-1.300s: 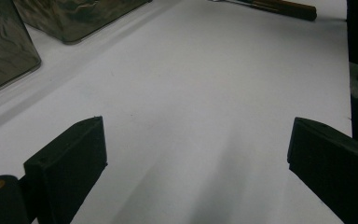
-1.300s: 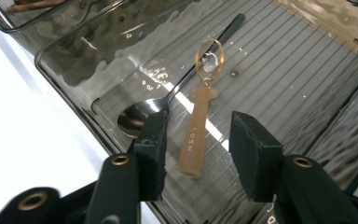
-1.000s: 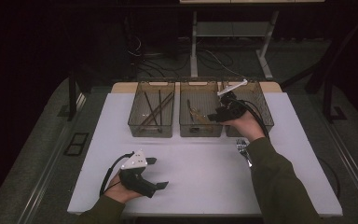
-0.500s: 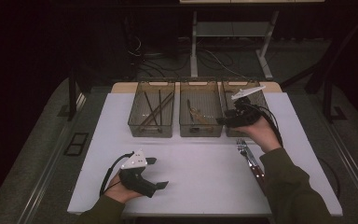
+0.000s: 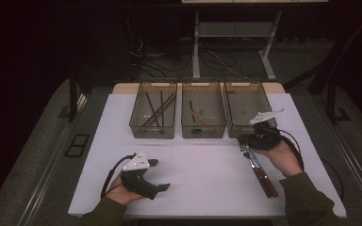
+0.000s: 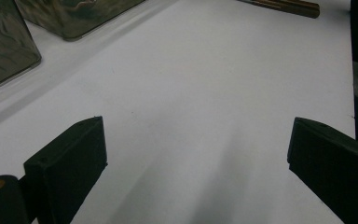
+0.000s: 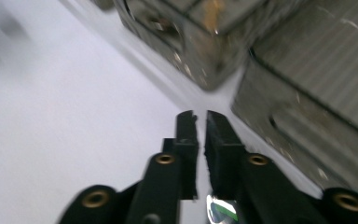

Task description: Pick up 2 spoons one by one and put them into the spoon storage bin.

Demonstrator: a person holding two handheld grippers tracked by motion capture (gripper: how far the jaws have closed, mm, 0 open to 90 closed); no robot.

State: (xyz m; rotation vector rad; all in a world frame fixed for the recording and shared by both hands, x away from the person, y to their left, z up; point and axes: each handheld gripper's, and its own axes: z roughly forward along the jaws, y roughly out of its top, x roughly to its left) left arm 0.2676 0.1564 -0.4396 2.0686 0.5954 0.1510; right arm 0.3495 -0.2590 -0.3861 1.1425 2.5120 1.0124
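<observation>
My right gripper [image 5: 248, 140], at the frame's right, has just snapped its jaws together on nothing, hanging over the fork [image 5: 255, 165] lying below the right bin [image 5: 247, 110], ready for sorting. My left gripper [image 5: 159, 175], lower left, waits wide open, empty.

I see my left gripper [image 5: 156, 175] low at the near left, held in my left hand [image 5: 122, 190], its forearm coming in from the bottom edge. Its jaws stand wide apart with nothing between them, pointing toward the right. My right gripper [image 5: 245, 140] sits farther out on the right side, carried by my right hand [image 5: 283, 157], with the sleeve [image 5: 308, 202] angling in from the lower right corner. Its jaws have just been closing and now stand nearly together, only a thin slit between the tips, gripping nothing. Its grey plate [image 5: 266, 116] tilts up behind.
</observation>
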